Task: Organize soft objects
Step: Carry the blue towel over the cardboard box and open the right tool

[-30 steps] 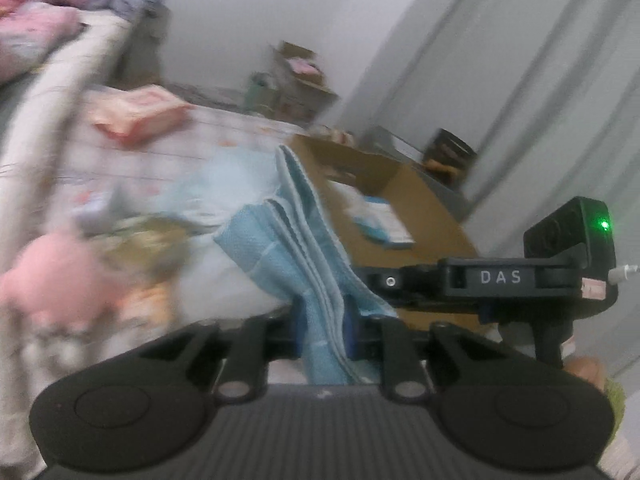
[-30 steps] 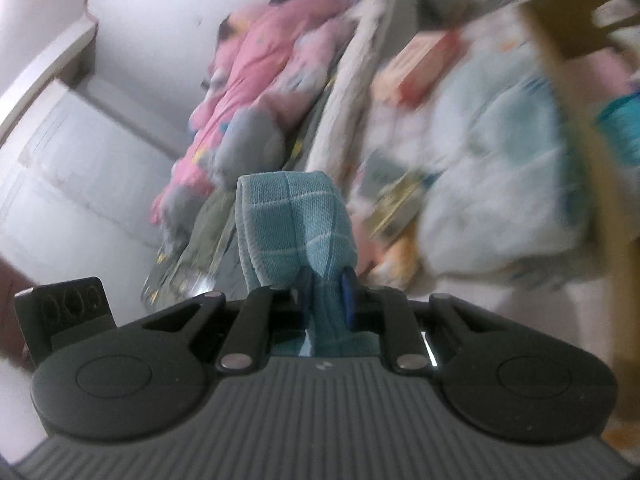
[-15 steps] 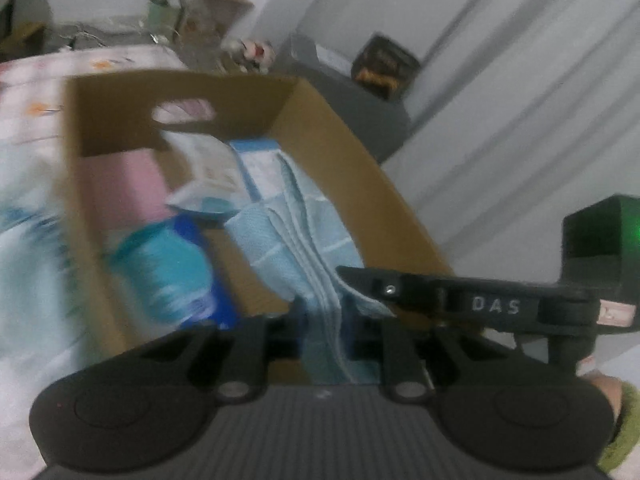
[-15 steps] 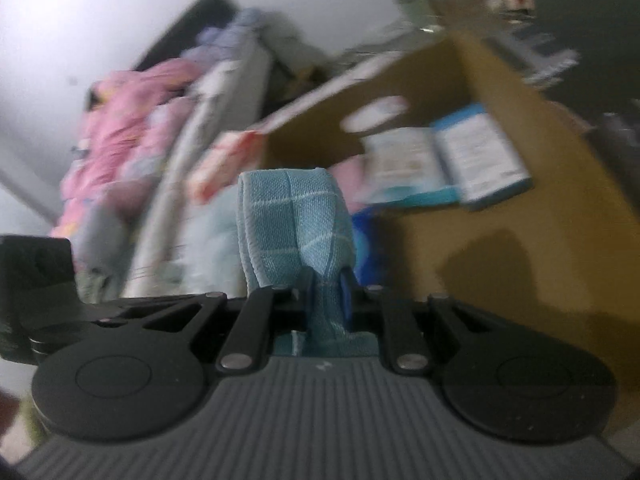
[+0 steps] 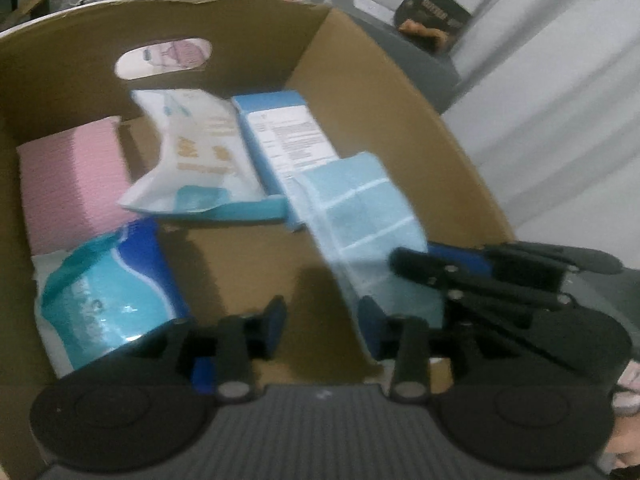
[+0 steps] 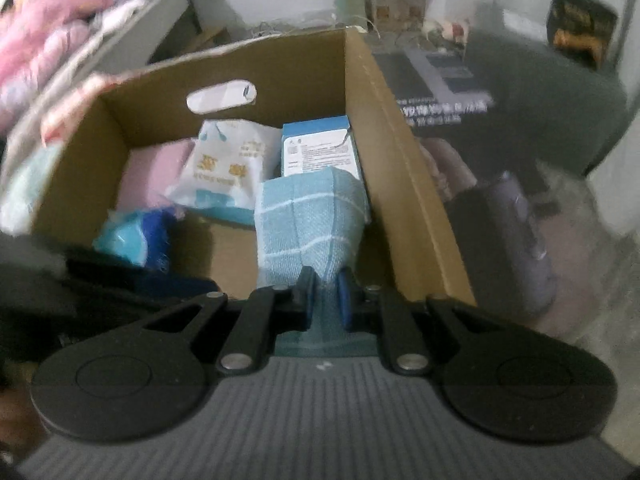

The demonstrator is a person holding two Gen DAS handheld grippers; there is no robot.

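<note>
Both claws now over the cardboard box (image 6: pixel 400 168): left claw (image 5: pixel 324 322) just opened off the blue towel (image 6: pixel 308 220), right claw (image 6: pixel 325 294) clamped on it.

Both grippers swung from bed side to over cardboard box (image 5: pixel 400 92). Left gripper (image 5: pixel 324 322) jaws just opened, releasing blue checked towel (image 5: pixel 360 216); towel now beside right finger, hanging into box.

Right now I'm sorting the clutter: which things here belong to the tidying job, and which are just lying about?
In the job:
blue towel
cardboard box
right gripper, clamped on it
left gripper, open

Lying about:
pink bedding
dark carton
</note>
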